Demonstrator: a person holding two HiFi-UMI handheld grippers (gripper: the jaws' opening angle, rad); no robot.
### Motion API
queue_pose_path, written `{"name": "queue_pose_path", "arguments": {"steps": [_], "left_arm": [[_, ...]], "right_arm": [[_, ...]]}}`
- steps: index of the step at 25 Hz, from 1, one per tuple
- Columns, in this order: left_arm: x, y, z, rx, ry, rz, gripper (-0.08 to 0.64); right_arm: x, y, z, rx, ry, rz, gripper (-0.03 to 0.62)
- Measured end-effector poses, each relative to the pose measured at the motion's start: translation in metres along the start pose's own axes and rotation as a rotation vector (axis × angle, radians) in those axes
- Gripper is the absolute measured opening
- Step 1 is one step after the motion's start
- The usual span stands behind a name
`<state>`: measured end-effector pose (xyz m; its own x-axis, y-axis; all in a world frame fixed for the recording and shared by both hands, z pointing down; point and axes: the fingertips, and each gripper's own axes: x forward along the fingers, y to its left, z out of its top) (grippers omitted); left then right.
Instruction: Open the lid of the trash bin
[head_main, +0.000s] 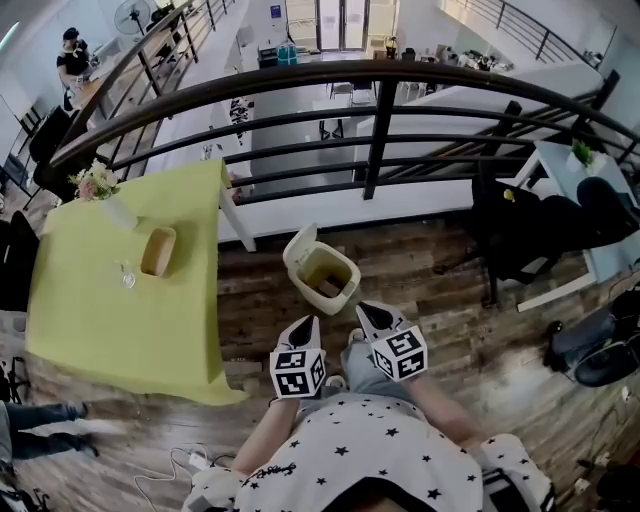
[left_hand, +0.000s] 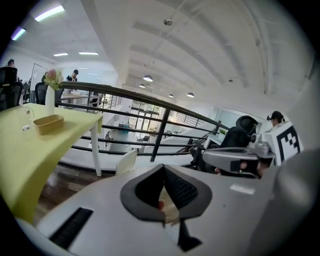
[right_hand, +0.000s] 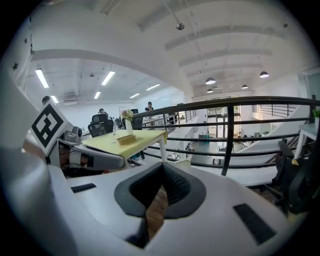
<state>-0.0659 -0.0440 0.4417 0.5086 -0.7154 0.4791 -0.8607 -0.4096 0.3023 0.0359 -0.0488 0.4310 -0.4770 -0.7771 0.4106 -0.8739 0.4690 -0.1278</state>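
Wooden floor with yellow-green tabletop at left. Beside the tabletop stands the trash bin, lid raised. Near it are the left hand-held gripper and right hand-held gripper, jaws closed, empty.

Trash bin: pale cream plastic, smooth; its raised lid shows a soft sheen.
Floor under the bin: wood planks, worn and patchy, mostly matt.
Table left of the bin: covered with yellow-green cloth, matt and smooth.
Tray on that table: tan; you can't tell wood from card.
Railing behind the bin: dark metal with a glossy top bar.
Your left gripper and right gripper, nearer you than the bin: light grey plastic shells, matt.
Pads: dark, rubbery look, finely ribbed.
Marker cubes: matt black-and-white faces.
Your shirt: soft white cloth printed with dark stars.
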Motion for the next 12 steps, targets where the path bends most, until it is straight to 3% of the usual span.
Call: {"name": "queue_pose_path", "arguments": {"steps": [12], "left_arm": [[-0.016, 0.002, 0.006, 0.007, -0.024, -0.011, 0.011]], "right_arm": [[-0.018, 0.017, 0.017, 0.024, -0.059, -0.006, -0.006]]}}
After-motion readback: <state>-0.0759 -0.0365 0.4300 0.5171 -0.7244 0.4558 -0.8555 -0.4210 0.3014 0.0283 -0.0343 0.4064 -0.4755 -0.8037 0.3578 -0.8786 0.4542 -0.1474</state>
